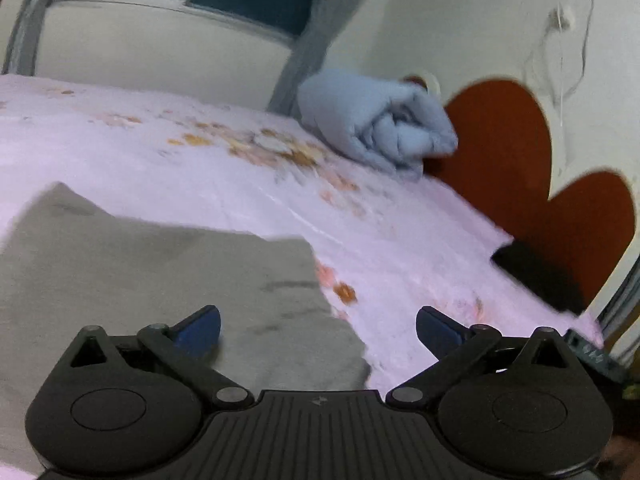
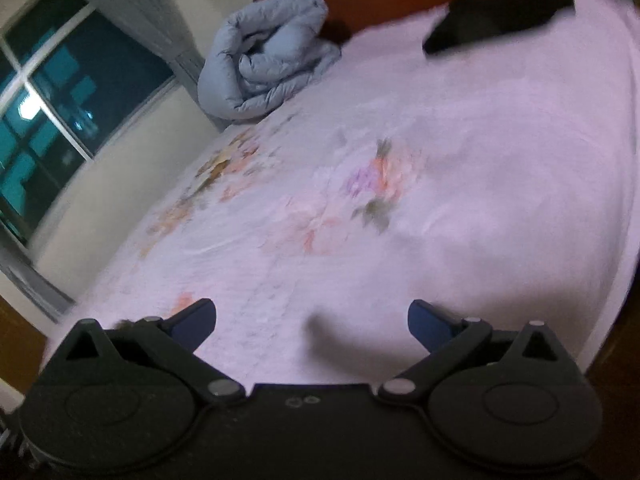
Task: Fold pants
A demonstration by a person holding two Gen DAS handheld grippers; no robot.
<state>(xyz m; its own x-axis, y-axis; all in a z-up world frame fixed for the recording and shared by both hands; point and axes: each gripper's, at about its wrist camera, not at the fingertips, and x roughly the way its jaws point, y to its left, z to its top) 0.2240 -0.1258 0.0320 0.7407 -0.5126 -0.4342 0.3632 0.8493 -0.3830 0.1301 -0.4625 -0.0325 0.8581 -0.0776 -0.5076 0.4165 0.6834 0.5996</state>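
Note:
The grey pants (image 1: 160,280) lie folded flat on the pink floral bedsheet (image 1: 360,208), at the lower left of the left wrist view. My left gripper (image 1: 318,330) is open and empty, hovering over the pants' right edge, its left fingertip (image 1: 202,328) above the cloth. My right gripper (image 2: 312,326) is open and empty above bare bedsheet (image 2: 440,200). The pants do not show in the right wrist view.
A rolled light-blue duvet (image 1: 376,124) lies at the head of the bed, also in the right wrist view (image 2: 268,56). A black flat object (image 1: 536,276) lies by the red-brown headboard (image 1: 520,152); it shows too in the right view (image 2: 496,16). A window (image 2: 52,108) is on the left wall.

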